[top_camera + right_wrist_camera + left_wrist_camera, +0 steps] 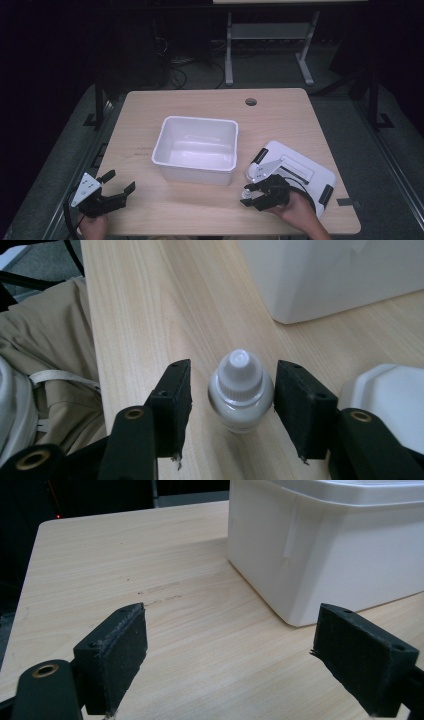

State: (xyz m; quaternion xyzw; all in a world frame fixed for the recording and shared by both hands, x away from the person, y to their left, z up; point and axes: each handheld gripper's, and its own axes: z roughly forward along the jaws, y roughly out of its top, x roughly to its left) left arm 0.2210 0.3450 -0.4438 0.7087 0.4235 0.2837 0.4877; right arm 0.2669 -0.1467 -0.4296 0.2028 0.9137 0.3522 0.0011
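- The right gripper, at the near right of the table, straddles a small white dropper bottle; its jaws are part-way spread, with a gap on the left and the right pad at or just beside the bottle.
- The bottle stands upright on the wood, just beside a white lid with black clips to its right.
- A white bin sits mid-table, just beyond the bottle.
- The left gripper rests at the near left, jaws spread wide over bare wood, well apart from the bin.
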